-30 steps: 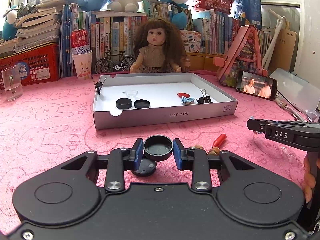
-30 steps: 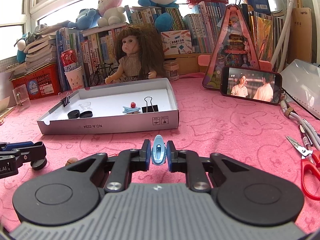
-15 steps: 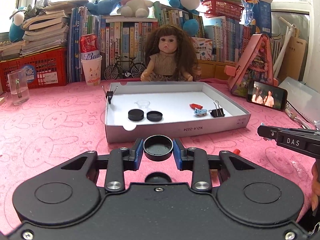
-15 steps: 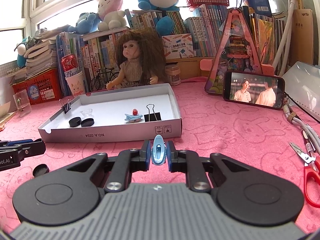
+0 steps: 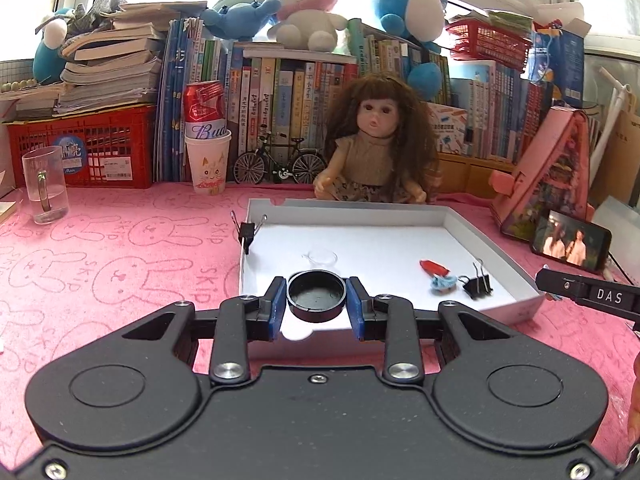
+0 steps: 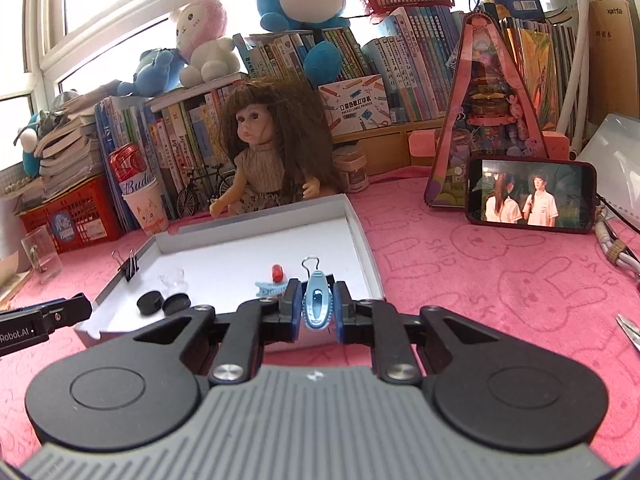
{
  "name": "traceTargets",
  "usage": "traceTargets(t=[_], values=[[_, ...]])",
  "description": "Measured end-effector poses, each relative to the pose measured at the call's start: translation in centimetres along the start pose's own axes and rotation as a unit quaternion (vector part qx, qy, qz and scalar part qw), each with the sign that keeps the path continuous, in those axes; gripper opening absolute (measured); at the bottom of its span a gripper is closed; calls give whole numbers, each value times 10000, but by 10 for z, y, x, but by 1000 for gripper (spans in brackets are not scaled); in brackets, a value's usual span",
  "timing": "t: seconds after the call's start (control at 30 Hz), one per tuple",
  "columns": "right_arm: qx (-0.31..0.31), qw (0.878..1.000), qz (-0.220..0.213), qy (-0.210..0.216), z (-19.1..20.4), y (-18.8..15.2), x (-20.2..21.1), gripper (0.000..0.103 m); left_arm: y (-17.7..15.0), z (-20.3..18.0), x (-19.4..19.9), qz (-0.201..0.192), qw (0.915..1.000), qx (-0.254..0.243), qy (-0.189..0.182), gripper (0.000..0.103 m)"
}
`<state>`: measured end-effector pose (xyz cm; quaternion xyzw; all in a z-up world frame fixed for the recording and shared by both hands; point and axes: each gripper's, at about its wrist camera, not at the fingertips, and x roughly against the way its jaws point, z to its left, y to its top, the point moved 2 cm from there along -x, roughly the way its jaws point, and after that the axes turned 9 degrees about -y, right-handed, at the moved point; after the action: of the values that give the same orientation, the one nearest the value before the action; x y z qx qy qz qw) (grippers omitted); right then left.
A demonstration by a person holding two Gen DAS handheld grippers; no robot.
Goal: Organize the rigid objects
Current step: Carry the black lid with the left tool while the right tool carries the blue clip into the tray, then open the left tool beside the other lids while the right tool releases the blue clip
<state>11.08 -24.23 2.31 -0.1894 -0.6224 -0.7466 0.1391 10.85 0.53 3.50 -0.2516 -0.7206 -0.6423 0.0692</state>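
Both hands are carrying stuff over the white box's (image 5: 516, 300) near edge: left gripper (image 5: 316, 298) jaws clamping a black cap (image 5: 316, 295), right gripper (image 6: 315, 307) jaws pinching a blue clip (image 6: 317, 303) (long axis pointing away into the box).

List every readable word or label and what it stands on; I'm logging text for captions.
"Bud": red can in the paper cup.
"DAS": right tongs.
"Robot.AI": left tongs.
"SKIP": pink cloth.
"xprinte": brown box.
Book spines, red crate sticker and white tray print: too small or blurred.
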Motion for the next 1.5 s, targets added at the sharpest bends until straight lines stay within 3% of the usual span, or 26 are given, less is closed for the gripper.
traceTargets(t=[0.3, 0.5, 0.8, 1.3, 1.5], values=[[-398, 9982, 365, 245, -8, 39, -52, 20, 41, 32, -59, 292, 9985, 457, -109, 30], [-741, 9941, 732, 297, -10, 48, -85, 20, 47, 41, -100, 597, 9964, 582, -140, 30], [-579, 9924, 1017, 375, 4, 46, -118, 20, 43, 36, -135, 800, 9962, 352, 54, 30], [-309, 9873, 1452, 566, 20, 39, -156, 21, 48, 12, -177, 1072, 9939, 76, -251, 30], [-338, 9854, 1500, 732, 19, 37, -161, 22, 46, 6, -190, 1415, 9899, -90, -88, 30]])
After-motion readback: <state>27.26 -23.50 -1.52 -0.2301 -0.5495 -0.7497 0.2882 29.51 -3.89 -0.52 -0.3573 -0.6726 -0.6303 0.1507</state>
